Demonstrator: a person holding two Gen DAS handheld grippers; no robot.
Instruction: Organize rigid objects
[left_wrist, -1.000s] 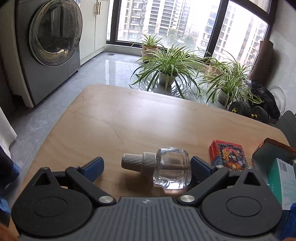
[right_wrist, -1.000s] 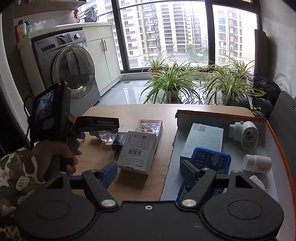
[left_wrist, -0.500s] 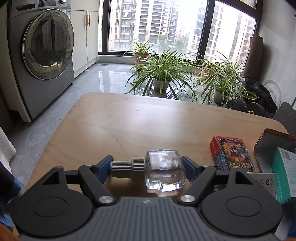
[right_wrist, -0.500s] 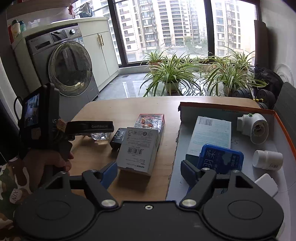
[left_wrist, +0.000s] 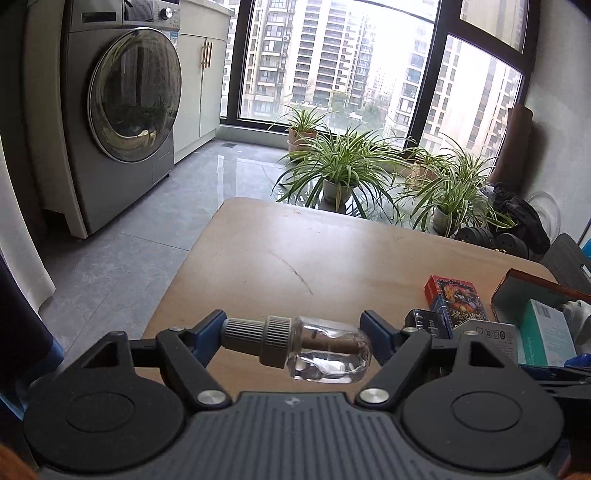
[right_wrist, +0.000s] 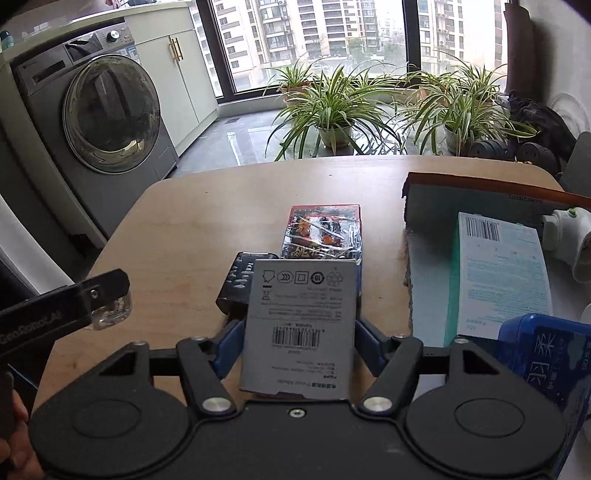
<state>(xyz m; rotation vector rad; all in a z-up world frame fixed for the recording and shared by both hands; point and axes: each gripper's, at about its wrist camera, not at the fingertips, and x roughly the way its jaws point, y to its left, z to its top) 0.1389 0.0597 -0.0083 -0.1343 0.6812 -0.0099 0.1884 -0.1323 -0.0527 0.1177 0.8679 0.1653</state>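
Observation:
My left gripper (left_wrist: 295, 334) is shut on a clear glass dropper bottle (left_wrist: 328, 352) with a grey ribbed cap, held lengthwise above the wooden table (left_wrist: 295, 258). The bottle also shows in the right wrist view (right_wrist: 110, 314), under the left gripper's finger. My right gripper (right_wrist: 297, 341) has its blue fingers on both sides of a grey-white box (right_wrist: 299, 325) with a barcode; whether they press it I cannot tell. Behind the box lie a black box (right_wrist: 238, 280) and a red printed card box (right_wrist: 321, 230).
An orange-rimmed storage box (right_wrist: 480, 192) at the right holds a teal-white carton (right_wrist: 498, 273), a blue packet (right_wrist: 543, 354) and a white plug (right_wrist: 569, 236). A washing machine (left_wrist: 125, 110) and potted plants (left_wrist: 340, 166) stand beyond the table.
The left gripper closed on the dropper bottle and lifted it off the table. The right gripper moved left and forward, from beside the grey-white box to around it.

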